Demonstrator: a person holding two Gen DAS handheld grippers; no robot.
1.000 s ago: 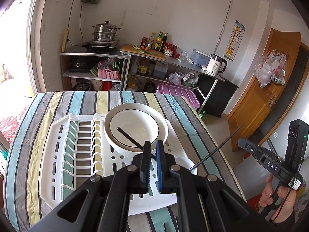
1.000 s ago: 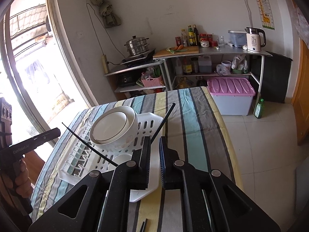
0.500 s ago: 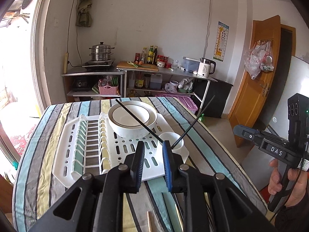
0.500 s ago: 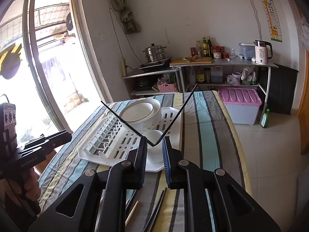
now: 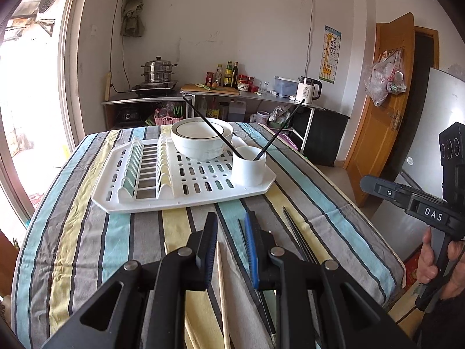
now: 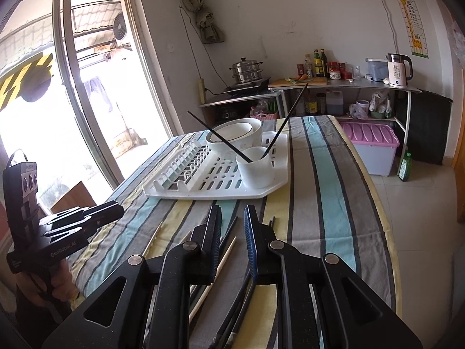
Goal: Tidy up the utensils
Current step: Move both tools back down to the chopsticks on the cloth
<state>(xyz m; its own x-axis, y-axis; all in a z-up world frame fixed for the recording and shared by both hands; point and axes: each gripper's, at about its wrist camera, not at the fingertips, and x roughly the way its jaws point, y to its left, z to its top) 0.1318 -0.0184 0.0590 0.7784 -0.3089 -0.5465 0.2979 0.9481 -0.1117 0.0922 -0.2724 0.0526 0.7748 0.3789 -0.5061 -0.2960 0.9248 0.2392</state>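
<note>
Striped tablecloth point(image 5: 87, 232) — grey, yellow, teal and white bands, covering the whole table.

White dish rack point(image 5: 180, 186) — flat on the cloth at the far half; slotted plate section at its left, perforated tray at its right.

White bowl point(image 5: 202, 138) with a dark rim line — stands on the rack's far side.

White cup point(image 5: 249, 165) — on the rack's near right corner, just beside the bowl. Two black chopsticks point(image 5: 212, 129) stand in it, leaning apart in a V, one crossing in front of the bowl.

Loose chopsticks — on the cloth near the table's front edge: a pale wooden one point(image 5: 222, 285) running under the left gripper, dark ones point(image 5: 296, 232) to its right. From the right wrist view, both kinds lie beneath that gripper.

Left gripper point(image 5: 231, 221) — jaws parted a little, released, nothing clamped; it hangs over the loose chopsticks.

Right gripper point(image 6: 232, 218) — likewise slightly parted and empty, above the same pile.

Hands point(image 5: 430, 258) grasp each tool's handle at the frame edges.
</note>
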